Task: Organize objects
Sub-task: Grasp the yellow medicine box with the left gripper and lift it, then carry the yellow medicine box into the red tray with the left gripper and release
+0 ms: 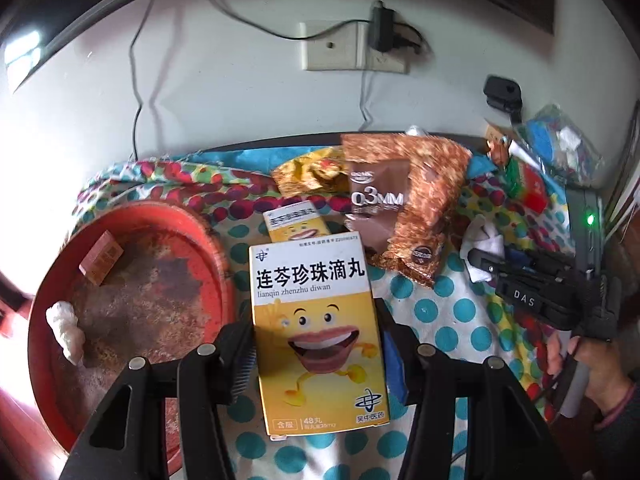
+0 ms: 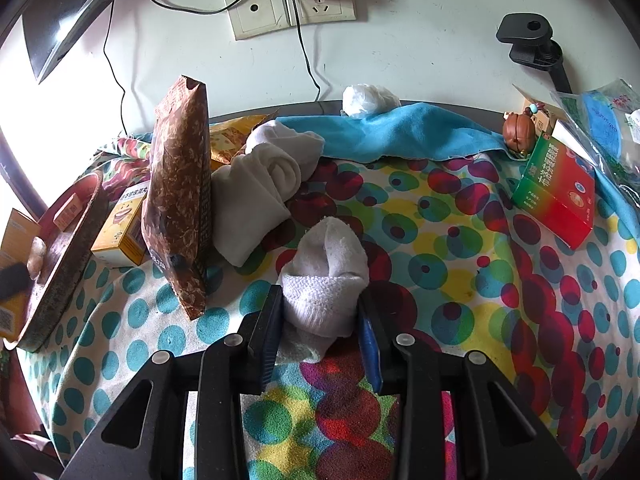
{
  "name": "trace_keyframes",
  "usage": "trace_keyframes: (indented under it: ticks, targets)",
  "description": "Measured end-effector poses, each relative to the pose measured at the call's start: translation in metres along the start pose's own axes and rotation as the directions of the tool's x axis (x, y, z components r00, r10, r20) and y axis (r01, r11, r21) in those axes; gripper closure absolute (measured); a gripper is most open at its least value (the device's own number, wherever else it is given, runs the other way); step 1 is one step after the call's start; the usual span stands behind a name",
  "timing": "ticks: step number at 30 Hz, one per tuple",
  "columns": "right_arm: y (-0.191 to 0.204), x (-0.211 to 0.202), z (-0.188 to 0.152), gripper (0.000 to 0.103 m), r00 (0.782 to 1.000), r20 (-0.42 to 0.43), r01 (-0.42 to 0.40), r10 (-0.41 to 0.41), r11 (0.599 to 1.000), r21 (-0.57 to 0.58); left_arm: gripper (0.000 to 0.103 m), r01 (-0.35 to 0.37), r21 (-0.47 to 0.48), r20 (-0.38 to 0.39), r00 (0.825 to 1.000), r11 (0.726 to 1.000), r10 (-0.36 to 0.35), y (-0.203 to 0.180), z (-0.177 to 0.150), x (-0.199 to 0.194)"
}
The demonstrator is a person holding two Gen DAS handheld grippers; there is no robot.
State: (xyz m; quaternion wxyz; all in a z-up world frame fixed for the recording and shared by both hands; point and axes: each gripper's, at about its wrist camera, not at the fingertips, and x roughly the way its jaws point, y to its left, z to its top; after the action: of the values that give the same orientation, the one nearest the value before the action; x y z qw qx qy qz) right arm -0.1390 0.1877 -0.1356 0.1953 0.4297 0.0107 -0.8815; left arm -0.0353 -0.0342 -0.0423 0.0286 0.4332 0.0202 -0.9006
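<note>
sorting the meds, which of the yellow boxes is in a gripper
The near yellow box, gripped by the left gripper. The other yellow box lies loose on the cloth behind it.

- Daylight floods in from the left, blowing the wall out to white glare there.
- Left wrist view is softly motion-blurred; right wrist view is sharp.
- Fisheye bending and dark vignetting mark both pictures' edges.

2 yellow medicine boxes (image 1: pixel 316 332), 1 green-red box (image 2: pixel 556 192), 1 small orange box (image 1: pixel 101 258) in 1 red tray (image 1: pixel 216 248). 2 snack bags: 1 brown (image 2: pixel 180 200), 1 yellow (image 1: pixel 310 174). 2 white socks (image 2: pixel 326 276), rolled up. 1 blue cloth (image 2: pixel 400 128). 1 wall plug plate (image 2: pixel 288 10) w/ 2 sockets.
</note>
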Motion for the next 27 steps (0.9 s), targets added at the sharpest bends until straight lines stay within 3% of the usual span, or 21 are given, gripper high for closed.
trace_keyframes:
  ticks: [6,11,17,27]
  targets:
    - [0.0,0.001,0.0,0.07,1.0,-0.001,0.012,-0.012,1.0,-0.013,0.049,-0.059,-0.095,0.016,0.998,0.994,0.061,0.06,0.005,-0.022]
    - [0.0,0.002,0.0,0.07,1.0,-0.001,0.008,-0.008,1.0,-0.009,0.049,-0.126,-0.104,0.035,0.991,0.987,0.131,0.091,0.009,-0.035]
    - [0.0,0.001,0.0,0.07,1.0,-0.001,0.01,-0.01,1.0,-0.01,0.049,-0.125,-0.097,0.062,0.989,0.987,0.131,0.11,0.017,-0.044]
    - [0.002,0.002,0.002,0.07,1.0,-0.002,0.011,-0.011,1.0,-0.012,0.049,-0.076,-0.101,0.051,0.995,0.992,0.081,0.117,0.035,-0.022]
